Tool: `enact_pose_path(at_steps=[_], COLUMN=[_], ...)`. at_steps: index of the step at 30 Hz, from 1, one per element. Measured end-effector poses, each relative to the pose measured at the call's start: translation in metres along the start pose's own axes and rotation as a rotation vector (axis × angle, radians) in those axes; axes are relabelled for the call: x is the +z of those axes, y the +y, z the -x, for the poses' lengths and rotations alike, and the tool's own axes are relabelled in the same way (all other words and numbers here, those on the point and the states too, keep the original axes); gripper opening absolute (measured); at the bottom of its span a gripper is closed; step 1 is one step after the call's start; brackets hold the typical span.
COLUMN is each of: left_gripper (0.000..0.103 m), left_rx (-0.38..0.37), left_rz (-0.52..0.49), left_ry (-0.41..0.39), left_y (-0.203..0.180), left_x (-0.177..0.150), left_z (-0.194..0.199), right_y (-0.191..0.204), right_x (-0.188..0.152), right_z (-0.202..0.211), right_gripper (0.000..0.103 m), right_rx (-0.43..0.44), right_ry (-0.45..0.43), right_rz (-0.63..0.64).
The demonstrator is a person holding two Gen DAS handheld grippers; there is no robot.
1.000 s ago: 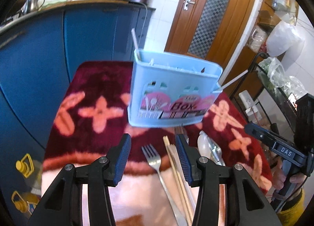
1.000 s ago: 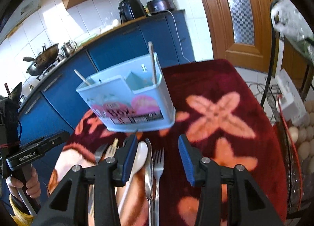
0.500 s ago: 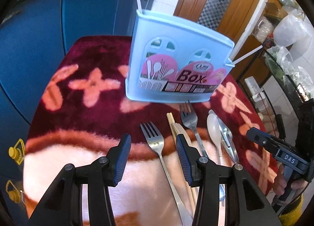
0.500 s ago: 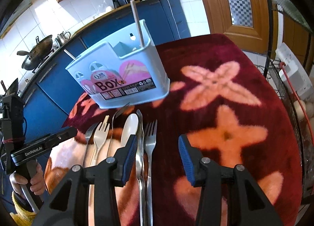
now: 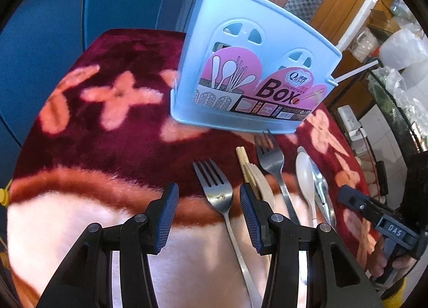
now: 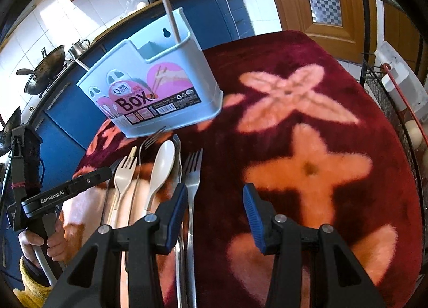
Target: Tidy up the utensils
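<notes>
Left gripper (image 5: 208,201) has its blue-padded jaws apart with nothing clamped. A steel fork (image 5: 218,187) lies on the cloth right in the gap as the left wrist camera sees it, sitting closer to the right-hand pad, and neither pad touches it. Its tines point away toward the box and its handle runs back under the gripper, so the long axis is roughly in line with the fingers.

Just right of that fork are wooden chopsticks (image 5: 244,159) with a beige plastic fork (image 6: 123,174) lying partly on them, then a second steel fork (image 5: 270,158) whose tines reach the foot of the box, then a white plastic spoon (image 5: 305,171) and some metal piece beside it that I can't make out. They're all laid side by side, heads toward the box.

Right gripper (image 6: 212,195) is also parted and empty. Between its pads is just bare cloth. A third steel fork (image 6: 193,174) lies just outside its left-hand pad, tines pointing away, handle passing under that finger.

The light blue utensil box (image 5: 248,67) stands upright past the row of utensils, label facing the cameras. A chopstick (image 6: 168,8) sticks up out of one compartment and another pokes out at the far end.

Everything sits on a dark red fuzzy tablecloth (image 6: 307,126) with pink-orange flower shapes. Blue kitchen cabinets (image 5: 80,6) are behind it.
</notes>
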State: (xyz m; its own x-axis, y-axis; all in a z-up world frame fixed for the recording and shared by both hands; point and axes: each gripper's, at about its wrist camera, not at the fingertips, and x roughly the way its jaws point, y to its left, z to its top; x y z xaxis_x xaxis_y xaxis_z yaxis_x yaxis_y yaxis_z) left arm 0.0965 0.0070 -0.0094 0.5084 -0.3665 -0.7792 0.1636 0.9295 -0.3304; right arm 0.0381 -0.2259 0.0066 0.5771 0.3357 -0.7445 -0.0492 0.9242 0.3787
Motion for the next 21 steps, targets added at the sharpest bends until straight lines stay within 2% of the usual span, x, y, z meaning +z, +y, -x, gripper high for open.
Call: enact_pose_path(at_steps=[3,10,12,15,21], left_gripper=[0.047,0.020,0.019,0.017,0.007], left_rx=[-0.041,-0.095,-0.113,-0.099,-0.101], left_rz=[0.007,0.009,0.010,0.002,0.025], left_ry=[0.001,0.018,0.026,0.026,0.013], left_y=[-0.001,-0.007,-0.009,-0.012,-0.007], left_x=[0.001,0.001,0.000,0.000,0.004], left_z=[-0.001,-0.007,-0.008,-0.012,-0.017], right_y=[-0.002,-0.004,-0.004,-0.004,-0.004], right_x=[0.000,-0.001,-0.002,-0.002,-0.002], right_z=[0.000,0.001,0.001,0.001,0.001], right_gripper=[0.047,0.047,0.047,0.047,0.047], right_rx=[0.003,0.009,0.009,0.009,0.006], right_ry=[0.000,-0.002,-0.002,-0.002,-0.001], right_rz=[-0.002,-0.006,-0.006,-0.006,-0.004])
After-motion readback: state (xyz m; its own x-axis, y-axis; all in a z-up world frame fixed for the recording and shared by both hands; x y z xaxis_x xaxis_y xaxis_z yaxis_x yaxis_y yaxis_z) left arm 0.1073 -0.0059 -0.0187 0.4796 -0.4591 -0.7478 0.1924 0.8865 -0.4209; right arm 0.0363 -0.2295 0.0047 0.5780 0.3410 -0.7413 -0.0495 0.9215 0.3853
